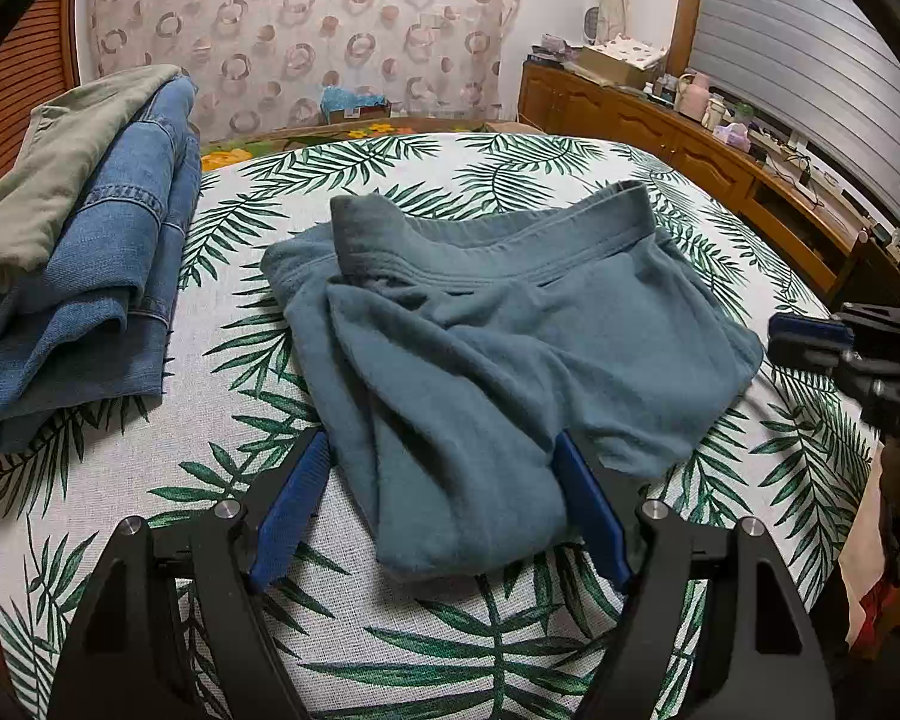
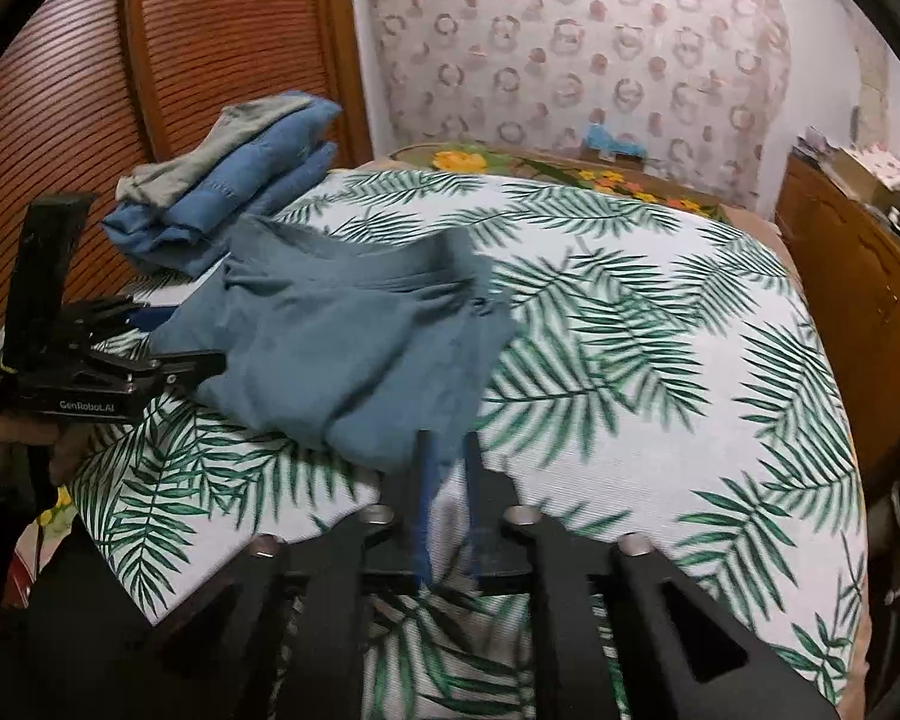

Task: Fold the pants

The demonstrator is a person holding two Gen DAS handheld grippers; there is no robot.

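Grey-blue pants (image 1: 498,336) lie crumpled on the leaf-print bed cover (image 1: 150,480), waistband toward the far side, legs bunched toward me. My left gripper (image 1: 438,462) is open, its blue fingers either side of the near fold of the pants. In the right wrist view the pants (image 2: 342,336) lie left of centre. My right gripper (image 2: 447,450) has its fingers nearly closed at the near edge of the pants; the blur hides whether cloth is between them. The right gripper also shows at the right edge of the left wrist view (image 1: 810,330).
A stack of folded jeans and an olive garment (image 1: 78,252) lies at the bed's left, also in the right wrist view (image 2: 222,192). A wooden sideboard (image 1: 690,138) with clutter runs along the right. A slatted wooden headboard (image 2: 150,60) stands at the left.
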